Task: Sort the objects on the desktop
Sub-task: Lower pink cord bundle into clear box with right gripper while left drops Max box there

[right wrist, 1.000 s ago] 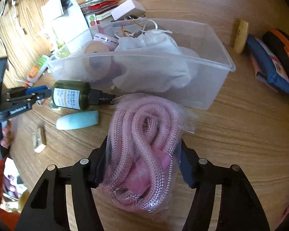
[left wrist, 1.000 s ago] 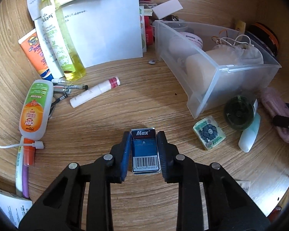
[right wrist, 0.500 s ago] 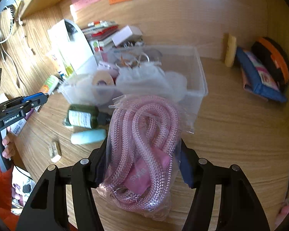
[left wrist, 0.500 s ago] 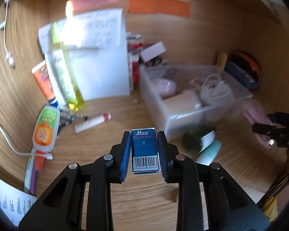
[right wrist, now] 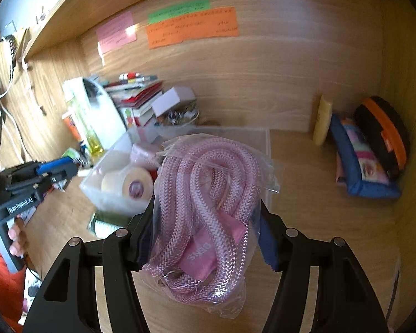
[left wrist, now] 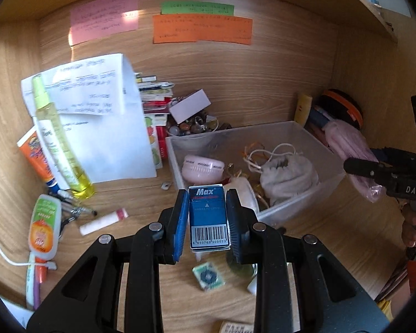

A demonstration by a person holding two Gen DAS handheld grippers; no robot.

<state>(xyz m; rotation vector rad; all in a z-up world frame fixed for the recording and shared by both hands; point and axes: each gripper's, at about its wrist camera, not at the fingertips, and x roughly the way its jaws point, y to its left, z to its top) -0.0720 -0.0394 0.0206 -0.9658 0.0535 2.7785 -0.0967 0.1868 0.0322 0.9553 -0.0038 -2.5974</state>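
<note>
My left gripper is shut on a small blue Max box with a barcode, held in the air above the desk near the front edge of the clear plastic bin. My right gripper is shut on a bagged pink rope, lifted in front of the same bin. The bin holds a pink round case, a white drawstring pouch and a tape roll. The right gripper with its pink bag shows at the right of the left wrist view.
On the left lie an orange-green bottle, a yellow spray bottle, an orange tube, a white stick and papers. A square green packet lies below. A blue pouch and orange-black case lean at the right wall.
Both grippers have risen from the desk with their loads and tilted up, so the back wall with coloured notes came into view. The left gripper moved right, toward the bin.
</note>
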